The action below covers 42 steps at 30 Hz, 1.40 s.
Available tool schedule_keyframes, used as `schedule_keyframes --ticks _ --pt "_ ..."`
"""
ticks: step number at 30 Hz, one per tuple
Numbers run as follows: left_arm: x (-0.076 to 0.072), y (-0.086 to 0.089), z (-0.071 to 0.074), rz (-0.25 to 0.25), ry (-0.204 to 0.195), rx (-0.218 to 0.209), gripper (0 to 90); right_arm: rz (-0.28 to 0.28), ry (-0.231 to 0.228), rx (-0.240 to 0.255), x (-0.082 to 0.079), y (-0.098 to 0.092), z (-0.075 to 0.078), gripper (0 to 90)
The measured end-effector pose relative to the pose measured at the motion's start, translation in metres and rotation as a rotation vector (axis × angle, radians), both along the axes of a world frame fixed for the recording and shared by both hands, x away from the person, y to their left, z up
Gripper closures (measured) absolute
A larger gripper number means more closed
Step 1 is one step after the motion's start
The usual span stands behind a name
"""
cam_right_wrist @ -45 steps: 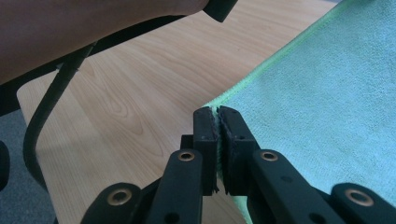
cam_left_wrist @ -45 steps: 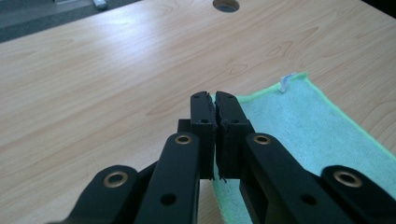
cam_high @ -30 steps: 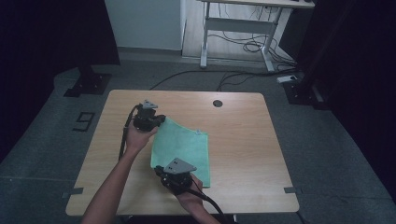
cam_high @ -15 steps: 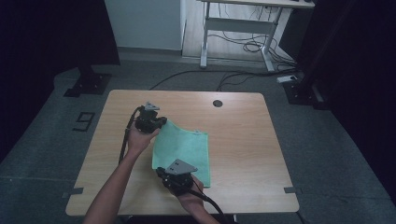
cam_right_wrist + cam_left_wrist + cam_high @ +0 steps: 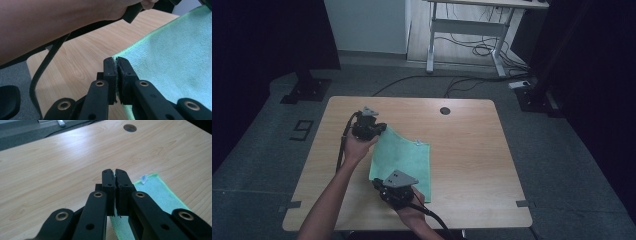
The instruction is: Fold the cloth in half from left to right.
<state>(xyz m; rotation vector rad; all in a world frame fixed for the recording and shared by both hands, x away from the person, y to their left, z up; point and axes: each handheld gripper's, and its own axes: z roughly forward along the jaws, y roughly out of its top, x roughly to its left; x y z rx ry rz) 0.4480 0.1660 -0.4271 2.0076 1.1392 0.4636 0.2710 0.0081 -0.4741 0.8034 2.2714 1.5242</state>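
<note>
Little has moved: both tools stay clamped on the green cloth [image 5: 404, 161], left tool [image 5: 379, 131] at its far corner, right tool [image 5: 388, 187] near the worktop [image 5: 472, 150] front edge; cable hole [image 5: 444, 110] clear behind.

A lab or recording studio is suggested, set up around a light wooden desk [image 5: 462, 130] with a round cable hole [image 5: 444, 110] near its far edge. Grey carpet [image 5: 562, 165] is laid around the desk, and pieces of tape [image 5: 523, 203] are stuck to it beside the near corners of the desk, with a further mark [image 5: 302, 130] taped to the left of it. Dark curtains [image 5: 267, 40] are hung to the left and right of the desk, and black stand bases [image 5: 304, 90] are placed beyond its far corners. Behind the desk, a white metal frame [image 5: 467, 27] is seen, with loose cables [image 5: 477, 50] and a power strip [image 5: 523, 84] left on the floor.
</note>
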Motion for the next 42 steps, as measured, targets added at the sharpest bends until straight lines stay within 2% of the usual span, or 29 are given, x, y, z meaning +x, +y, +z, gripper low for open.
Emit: schedule_keyframes --ticks 3,11,21,42 --pt "0.004 -0.006 -0.008 -0.003 0.018 0.007 86.8 -0.004 0.015 -0.005 0.001 -0.004 -0.006 85.3" --pt "0.008 -0.021 -0.016 -0.02 0.039 0.019 86.7 -0.017 0.029 0.0 -0.001 -0.013 -0.012 85.3" --pt "0.009 -0.039 -0.025 -0.042 0.046 0.038 86.6 -0.038 0.053 0.004 -0.002 -0.026 -0.022 85.2" --pt "0.013 -0.056 -0.036 -0.041 0.068 0.054 86.3 -0.058 0.066 0.002 -0.004 -0.038 -0.029 85.2"
